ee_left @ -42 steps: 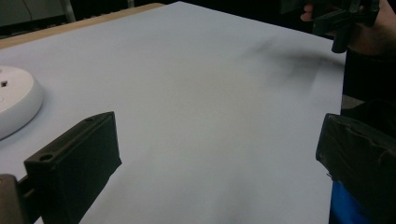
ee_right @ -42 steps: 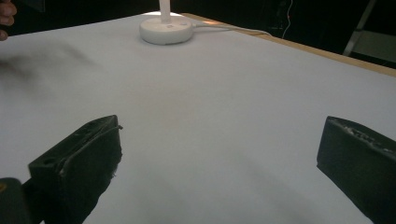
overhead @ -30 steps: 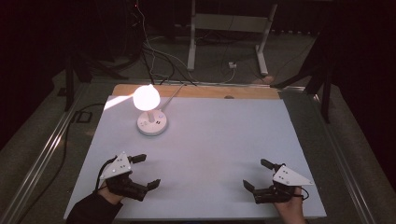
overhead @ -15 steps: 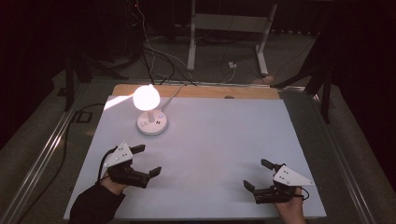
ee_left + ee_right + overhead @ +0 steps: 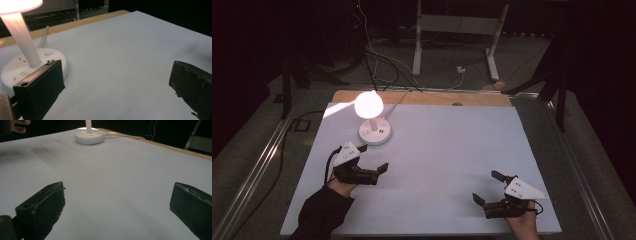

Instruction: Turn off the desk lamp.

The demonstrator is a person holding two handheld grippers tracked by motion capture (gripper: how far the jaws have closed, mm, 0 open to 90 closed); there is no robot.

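Near the worktop's far-left corner, the wide-open left gripper has advanced toward the lit lamp; the right gripper waits, jaws apart.

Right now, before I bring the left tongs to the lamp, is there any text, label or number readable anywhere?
None is readable.
Lamp base: a blue-lit button and small dark slot marks, no legible words.
Left tongs and right tongs: grey plates blank.
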